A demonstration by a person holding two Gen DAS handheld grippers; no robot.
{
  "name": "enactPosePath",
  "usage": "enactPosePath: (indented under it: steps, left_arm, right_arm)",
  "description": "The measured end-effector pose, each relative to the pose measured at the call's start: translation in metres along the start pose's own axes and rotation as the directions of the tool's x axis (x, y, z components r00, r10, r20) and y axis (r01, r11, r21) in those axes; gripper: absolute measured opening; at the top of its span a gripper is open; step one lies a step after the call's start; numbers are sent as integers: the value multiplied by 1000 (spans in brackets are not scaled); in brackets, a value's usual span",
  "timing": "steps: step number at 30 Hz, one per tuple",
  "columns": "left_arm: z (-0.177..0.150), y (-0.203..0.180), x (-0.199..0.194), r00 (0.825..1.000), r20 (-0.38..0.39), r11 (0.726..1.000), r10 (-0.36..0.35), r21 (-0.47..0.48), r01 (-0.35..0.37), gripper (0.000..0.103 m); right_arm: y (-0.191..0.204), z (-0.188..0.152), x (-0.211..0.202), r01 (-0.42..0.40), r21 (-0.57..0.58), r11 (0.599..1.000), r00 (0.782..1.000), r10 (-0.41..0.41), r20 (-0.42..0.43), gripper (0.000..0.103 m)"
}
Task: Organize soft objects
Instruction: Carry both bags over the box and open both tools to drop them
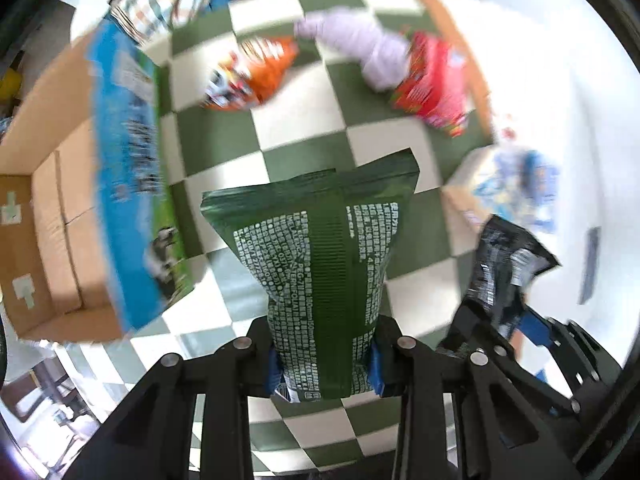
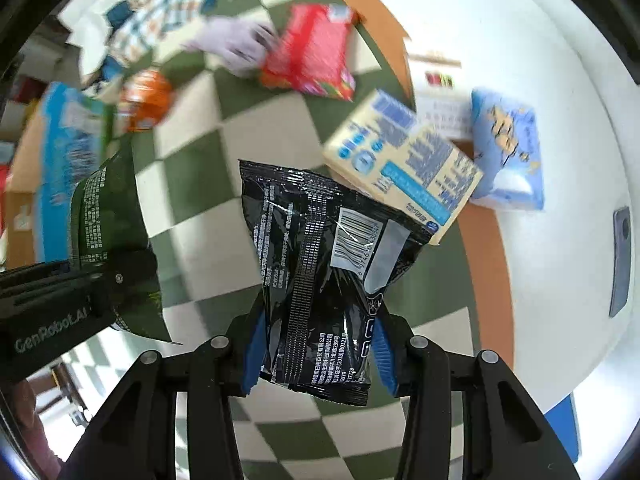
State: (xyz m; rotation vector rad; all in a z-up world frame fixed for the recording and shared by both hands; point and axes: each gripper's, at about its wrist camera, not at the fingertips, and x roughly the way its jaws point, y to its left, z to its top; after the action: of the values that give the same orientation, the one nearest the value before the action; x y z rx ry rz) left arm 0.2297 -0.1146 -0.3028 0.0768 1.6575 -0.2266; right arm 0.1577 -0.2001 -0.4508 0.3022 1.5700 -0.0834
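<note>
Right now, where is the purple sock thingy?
The purple cloth lies on the checkered mat, far ahead in the left wrist view, between the orange packet and red packet.

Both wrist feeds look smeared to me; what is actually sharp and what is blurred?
Left wrist: green pouch in the left gripper sharp, orange packet and blue box motion-smeared. Right wrist: black pouch in the right gripper sharp with glare, red packet blurred.

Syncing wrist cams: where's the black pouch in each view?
Left wrist: black pouch at right edge, above the right gripper clamping it.
Right wrist: black pouch center frame, pinched by the right gripper.
Shared landmark: red packet on the checkered cloth.
</note>
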Motion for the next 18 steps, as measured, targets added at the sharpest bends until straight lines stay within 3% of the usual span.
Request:
enactPosePath:
  steps: [4,9,14,18]
  left_arm:
    - [-23,35,-71,991,131,999,-20,-40,26,29]
    - [-44,88,-129,974,226,992,-15,-118,43,29]
    - [-38,154,-142,968,247,981,42,-193,6,29]
    - [-15,222,-132,977,215,968,16,-249,39,29]
  right_arm:
    - [25,0,-43,-48,-76,996,998,52,43,48]
    - [55,21,-113,-141,-185,973,986,155,63,48]
    - [129,23,-161,-214,-284,935,970,238,52,48]
    - [201,38,-159,-229,-347,909,967,255,29,48]
